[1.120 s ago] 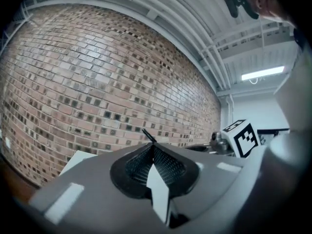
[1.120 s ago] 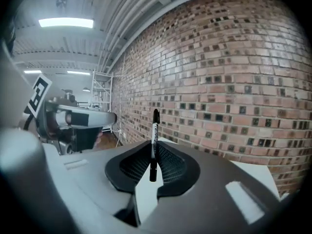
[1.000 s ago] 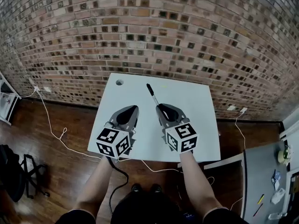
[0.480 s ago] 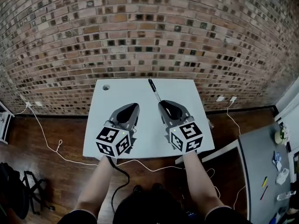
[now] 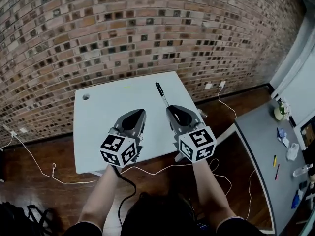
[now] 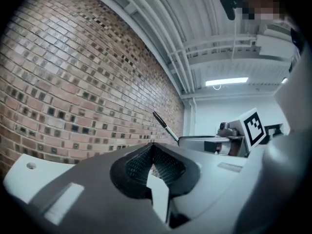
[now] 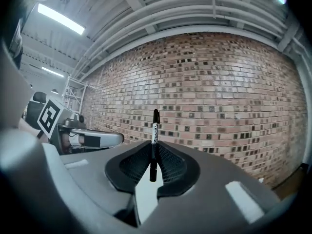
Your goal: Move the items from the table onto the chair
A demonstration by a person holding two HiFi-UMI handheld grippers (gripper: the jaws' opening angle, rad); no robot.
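My right gripper [image 5: 172,112] is shut on a black marker pen [image 5: 160,93], which sticks out forward past the jaws. In the right gripper view the pen [image 7: 155,130] stands upright between the closed pads of that gripper [image 7: 153,155], against the brick wall. My left gripper [image 5: 138,116] is beside it, held level, with its jaws closed on nothing. From the left gripper view, its pads [image 6: 152,152] meet and the pen [image 6: 164,126] shows to the right. Both grippers hover over the near right part of the white table [image 5: 103,112].
The white table has a small round hole [image 5: 85,97] at its far left corner. A brick wall [image 5: 123,33] stands behind it. A grey table [image 5: 258,156] with several small items is at the right. White cables [image 5: 162,168] run over the wooden floor.
The head view has swung to the right: the white table has slid left and the grey table has come closer. Both grippers keep their pose, and the pen stays in the right one.
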